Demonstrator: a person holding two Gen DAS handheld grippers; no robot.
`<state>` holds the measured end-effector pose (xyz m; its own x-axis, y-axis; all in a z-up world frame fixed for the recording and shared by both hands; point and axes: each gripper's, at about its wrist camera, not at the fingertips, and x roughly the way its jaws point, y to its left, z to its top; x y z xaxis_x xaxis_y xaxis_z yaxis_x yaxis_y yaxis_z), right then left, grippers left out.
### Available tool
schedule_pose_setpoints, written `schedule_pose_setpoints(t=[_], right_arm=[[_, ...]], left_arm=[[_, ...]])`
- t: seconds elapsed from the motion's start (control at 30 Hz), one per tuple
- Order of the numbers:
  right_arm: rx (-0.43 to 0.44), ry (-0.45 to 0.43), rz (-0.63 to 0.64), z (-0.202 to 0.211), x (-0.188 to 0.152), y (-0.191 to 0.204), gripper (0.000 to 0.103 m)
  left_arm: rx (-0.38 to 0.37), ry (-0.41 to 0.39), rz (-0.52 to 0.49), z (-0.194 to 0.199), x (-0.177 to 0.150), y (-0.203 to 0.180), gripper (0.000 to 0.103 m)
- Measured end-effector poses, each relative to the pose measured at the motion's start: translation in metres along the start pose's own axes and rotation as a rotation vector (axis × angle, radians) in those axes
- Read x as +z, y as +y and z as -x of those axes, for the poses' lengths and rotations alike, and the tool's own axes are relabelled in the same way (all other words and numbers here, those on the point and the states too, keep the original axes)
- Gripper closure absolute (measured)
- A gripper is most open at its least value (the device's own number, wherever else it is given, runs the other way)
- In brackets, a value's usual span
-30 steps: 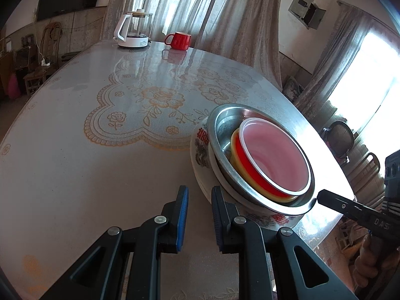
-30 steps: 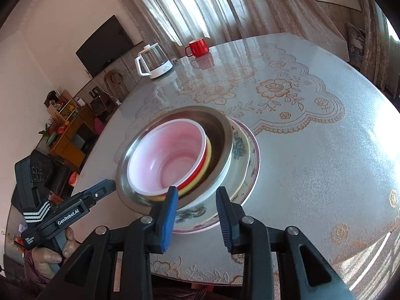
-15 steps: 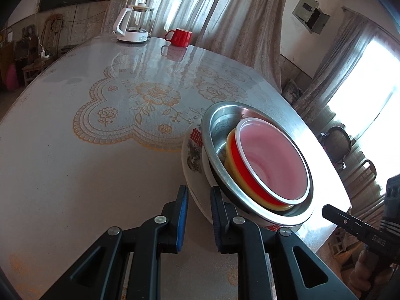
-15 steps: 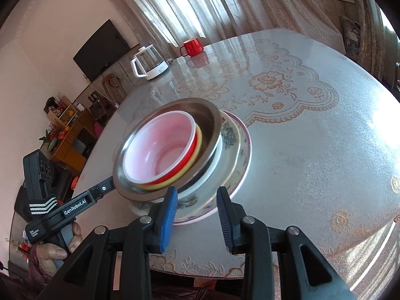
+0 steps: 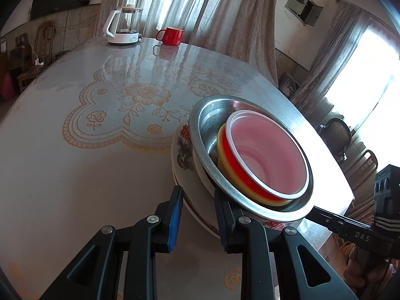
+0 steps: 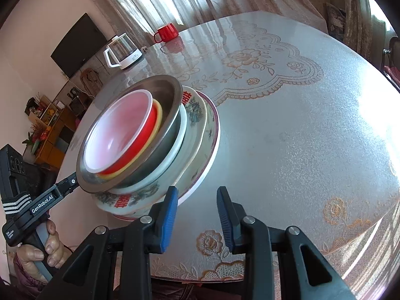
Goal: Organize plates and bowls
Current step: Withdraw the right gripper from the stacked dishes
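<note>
Your left gripper [image 5: 197,215], low in the frame, is opening narrowly around the plate [image 5: 197,210] rim; whether its pads press is unclear. Your right gripper [image 6: 197,210] stands narrowly open on nothing, beside the tilted stack [image 6: 150,150]: glossy floral plates, steel bowl [image 5: 250,200], red plastic bowl [image 5: 267,157].

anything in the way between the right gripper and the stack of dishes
Nothing visible. Only bare table lies between the open right gripper and the stack of dishes; one of its fingers is already right beside the bottom plate.
</note>
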<state>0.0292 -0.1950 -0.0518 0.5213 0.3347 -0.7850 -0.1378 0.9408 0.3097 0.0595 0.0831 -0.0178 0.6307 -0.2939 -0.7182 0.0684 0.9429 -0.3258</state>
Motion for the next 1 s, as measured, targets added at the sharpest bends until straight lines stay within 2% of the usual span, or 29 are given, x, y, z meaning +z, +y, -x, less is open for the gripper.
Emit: schedule_pose_setpoints(t=[0.2,0.37,0.87,1.0], right_arm=[[-0.005,0.005,-0.003,0.001,-0.004,0.002,0.071],[-0.036,-0.005,0.002,0.002,-0.005,0.007,0.071],[-0.225,-0.066,0.086,0.008,-0.026,0.04,0.07],[-0.281,-0.114,0.14,0.017,-0.034,0.054,0.069]], left_arm=[[-0.021,0.018,0.008,0.0,-0.004,-0.001,0.078],[-0.011,0.018,0.003,0.001,-0.011,-0.005,0.078],[0.12,-0.062,-0.037,0.024,-0.033,-0.001,0.068],[0.138,-0.088,-0.048,0.029,-0.036,-0.002,0.066]])
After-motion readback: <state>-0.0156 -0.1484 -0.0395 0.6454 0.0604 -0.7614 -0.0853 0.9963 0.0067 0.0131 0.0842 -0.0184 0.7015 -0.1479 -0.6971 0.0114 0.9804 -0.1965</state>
